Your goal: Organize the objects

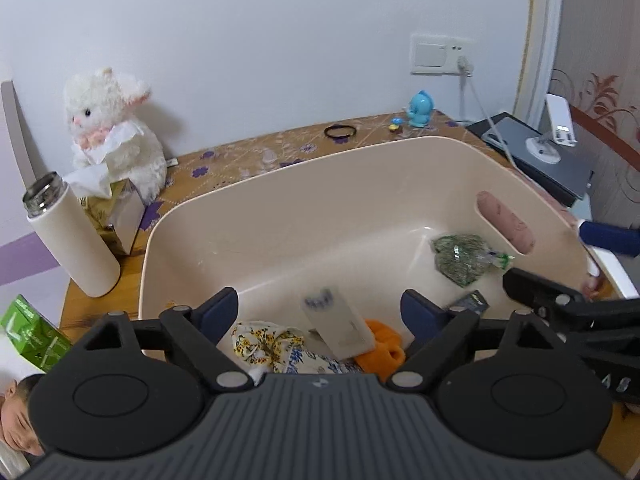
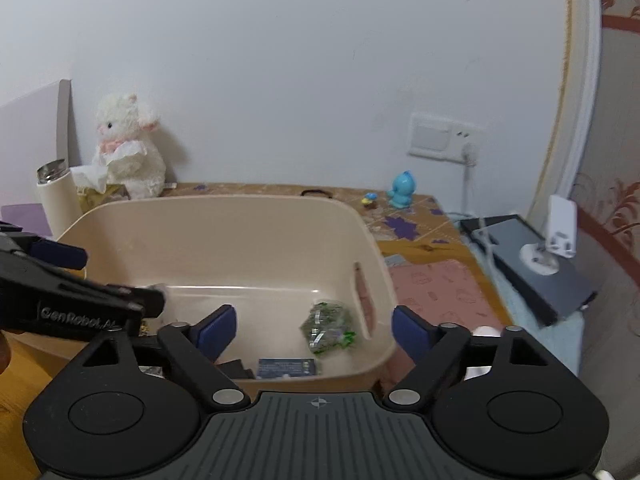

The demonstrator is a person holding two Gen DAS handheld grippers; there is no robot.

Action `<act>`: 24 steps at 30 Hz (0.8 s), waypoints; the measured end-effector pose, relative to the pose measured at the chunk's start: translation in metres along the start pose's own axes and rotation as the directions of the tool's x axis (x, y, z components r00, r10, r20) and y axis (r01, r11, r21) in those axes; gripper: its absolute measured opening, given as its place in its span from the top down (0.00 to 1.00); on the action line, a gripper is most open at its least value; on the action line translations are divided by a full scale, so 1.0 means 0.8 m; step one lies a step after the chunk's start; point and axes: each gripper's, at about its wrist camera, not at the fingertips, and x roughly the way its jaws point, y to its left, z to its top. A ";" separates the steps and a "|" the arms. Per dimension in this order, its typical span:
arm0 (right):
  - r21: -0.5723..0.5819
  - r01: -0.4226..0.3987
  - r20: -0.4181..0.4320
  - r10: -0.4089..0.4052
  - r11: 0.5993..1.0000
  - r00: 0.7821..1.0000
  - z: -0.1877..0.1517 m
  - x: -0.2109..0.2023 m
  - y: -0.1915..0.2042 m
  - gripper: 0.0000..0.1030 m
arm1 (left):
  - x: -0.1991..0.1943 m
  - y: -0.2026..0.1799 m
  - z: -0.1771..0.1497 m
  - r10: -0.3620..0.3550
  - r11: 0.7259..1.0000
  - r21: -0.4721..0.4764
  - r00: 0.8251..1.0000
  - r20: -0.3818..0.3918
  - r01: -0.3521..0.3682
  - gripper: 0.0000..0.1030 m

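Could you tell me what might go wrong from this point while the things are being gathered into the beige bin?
1. The white card-like item shows blurred between the open left gripper fingers, apparently dropping; it may land askew on the floral cloth and orange item.
2. The right gripper hangs open close beside the left one above the bin; they could knock together.
3. The white flask stands right by the bin's rim and might be tipped.

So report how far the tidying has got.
Done: the beige bin already holds a green packet, floral cloth, an orange item and a white box. In hand: nothing; left gripper and right gripper are both open above it. Left: hair tie and blue toy remain on the table.
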 end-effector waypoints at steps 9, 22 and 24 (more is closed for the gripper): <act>0.070 -0.039 0.054 0.035 0.997 0.998 -0.021 -0.062 -0.024 0.08 | -0.058 -0.012 -0.026 -0.001 1.000 0.029 0.999 0.042 0.000 0.11; -0.002 -0.051 0.044 0.051 0.999 0.998 -0.067 -0.129 -0.013 0.07 | -0.122 0.003 -0.098 -0.068 0.998 -0.010 0.997 0.042 0.068 0.10; -0.004 -0.054 0.031 0.054 0.999 0.998 -0.075 -0.133 -0.010 0.06 | -0.123 0.000 -0.109 -0.060 0.998 0.004 0.998 0.036 0.060 0.10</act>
